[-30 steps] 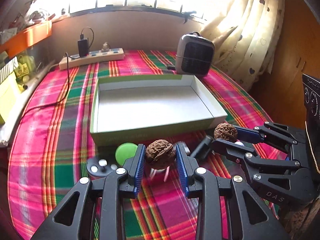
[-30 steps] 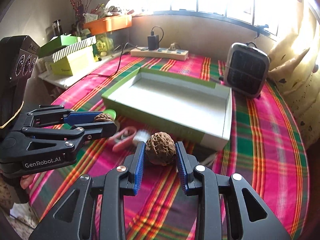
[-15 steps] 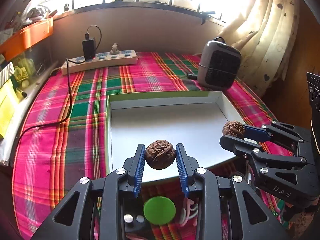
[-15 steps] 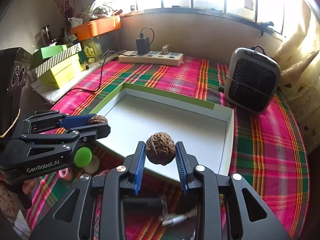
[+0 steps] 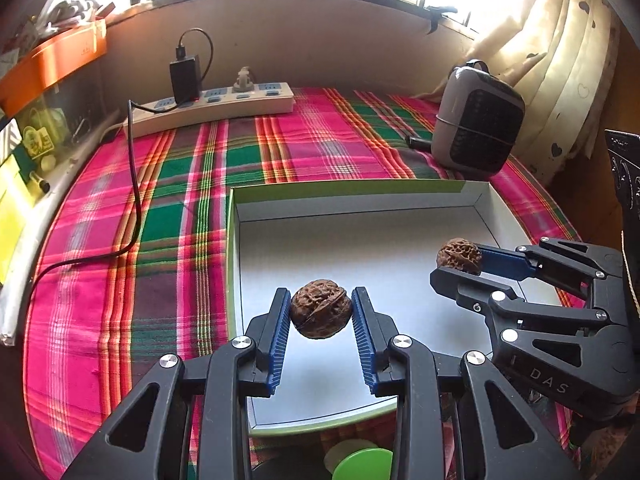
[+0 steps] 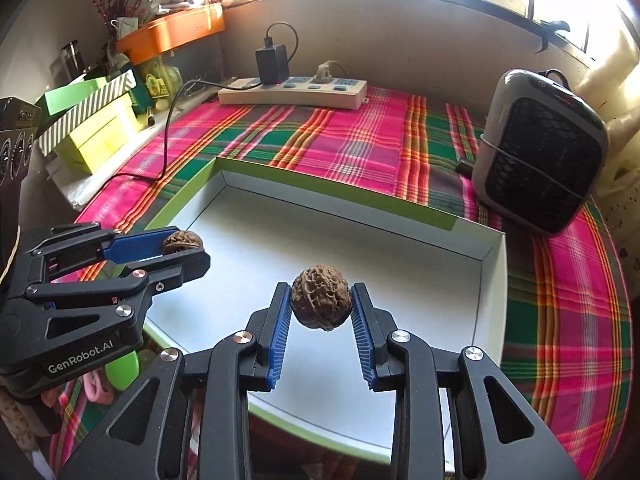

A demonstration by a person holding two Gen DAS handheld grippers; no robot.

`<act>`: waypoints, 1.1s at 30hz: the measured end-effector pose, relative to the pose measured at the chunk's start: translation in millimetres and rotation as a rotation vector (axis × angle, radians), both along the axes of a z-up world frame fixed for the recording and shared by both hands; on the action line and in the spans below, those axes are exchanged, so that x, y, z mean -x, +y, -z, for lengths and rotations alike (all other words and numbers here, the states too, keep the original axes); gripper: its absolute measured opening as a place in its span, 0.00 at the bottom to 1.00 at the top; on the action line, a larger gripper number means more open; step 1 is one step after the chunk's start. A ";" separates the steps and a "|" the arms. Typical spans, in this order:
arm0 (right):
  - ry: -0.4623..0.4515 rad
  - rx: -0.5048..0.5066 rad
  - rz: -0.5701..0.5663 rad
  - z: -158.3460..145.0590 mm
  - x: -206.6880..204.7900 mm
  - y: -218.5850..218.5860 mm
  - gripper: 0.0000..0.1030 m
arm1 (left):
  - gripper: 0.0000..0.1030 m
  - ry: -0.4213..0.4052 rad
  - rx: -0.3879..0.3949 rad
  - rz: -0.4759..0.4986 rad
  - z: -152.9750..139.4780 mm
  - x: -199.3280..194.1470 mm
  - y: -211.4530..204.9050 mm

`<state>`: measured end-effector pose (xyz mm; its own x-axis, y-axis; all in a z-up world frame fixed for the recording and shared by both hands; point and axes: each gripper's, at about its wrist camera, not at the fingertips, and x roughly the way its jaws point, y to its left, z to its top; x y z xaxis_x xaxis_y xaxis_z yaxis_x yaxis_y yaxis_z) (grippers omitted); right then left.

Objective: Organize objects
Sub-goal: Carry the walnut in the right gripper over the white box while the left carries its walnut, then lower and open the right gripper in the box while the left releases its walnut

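Note:
A shallow box (image 5: pixel 344 200) with a green rim and white floor lies on the plaid cloth; it also shows in the right wrist view (image 6: pixel 344 200). My left gripper (image 5: pixel 321 312) is shut on a brown walnut (image 5: pixel 321 314) and holds it above the box's near left part. My right gripper (image 6: pixel 321 306) is shut on a second walnut (image 6: pixel 321 304) above the box's near middle. Each gripper shows in the other's view, the right gripper (image 5: pixel 460 260) to the right and the left gripper (image 6: pixel 182 246) to the left, both over the box floor.
A grey heater (image 5: pixel 476 128) stands behind the box at the right. A power strip (image 5: pixel 212 106) with a black charger and cable lies at the back. A green round lid (image 5: pixel 362 466) and small items lie before the box's near edge. Green boxes (image 6: pixel 92 124) stand at the left.
Both grippers have moved forward with their walnuts, from above the loose items in front of the box to above the box floor.

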<state>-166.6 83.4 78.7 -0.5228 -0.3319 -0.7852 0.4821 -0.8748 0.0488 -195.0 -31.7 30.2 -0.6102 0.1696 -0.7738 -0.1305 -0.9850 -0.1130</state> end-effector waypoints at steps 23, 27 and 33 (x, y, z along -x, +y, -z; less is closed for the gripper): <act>-0.044 -0.025 0.019 15.1 17.0 -4.4 0.31 | 0.28 -0.024 0.036 0.006 10.3 9.5 6.7; -0.046 -0.021 0.022 15.0 17.5 -4.4 0.31 | 0.29 -0.024 0.035 0.005 10.0 9.9 6.4; -0.051 -0.019 0.026 14.4 16.8 -4.7 0.31 | 0.30 -0.025 0.036 0.005 9.6 10.0 6.5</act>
